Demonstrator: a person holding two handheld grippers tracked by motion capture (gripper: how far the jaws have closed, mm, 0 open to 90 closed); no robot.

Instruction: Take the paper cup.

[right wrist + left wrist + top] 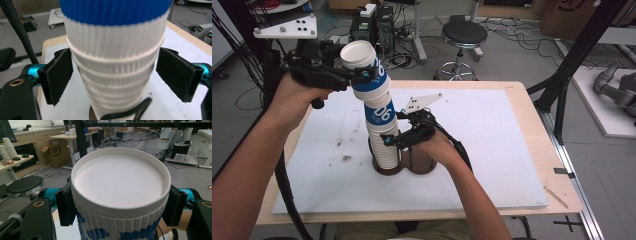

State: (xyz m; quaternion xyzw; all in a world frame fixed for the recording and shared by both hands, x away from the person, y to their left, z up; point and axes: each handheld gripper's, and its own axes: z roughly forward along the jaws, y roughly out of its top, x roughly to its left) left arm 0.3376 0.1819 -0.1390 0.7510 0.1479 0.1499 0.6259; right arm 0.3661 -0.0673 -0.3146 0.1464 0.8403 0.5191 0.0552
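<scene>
So I've got the left tongs [362, 75] pinching the top cup [362, 62] just under its bottom rim. It's upside down, flat white base facing up, and the left gripper view shows the pads pressed against both sides of the ribbed wall. It's tilted toward 11 o'clock off the rest of the stack [382, 135], which I'd guess is to break it loose from the nested cups below.

The right tongs [393, 140] are spread around the lower stack. In the right gripper view the left pad [57, 75] sits about at the wall and the right pad [175, 72] stands just clear, so they're more of a brace than a real grip, probably to keep the pile from tipping while the top one lifts.

The stack stands inverted in the left pocket of a brown cup holder [417, 162] near the middle of the white mat [492, 150] on the table [539, 135]. The pocket at 3 o'clock is mostly behind my right hand, so I can't tell what's in it.
</scene>
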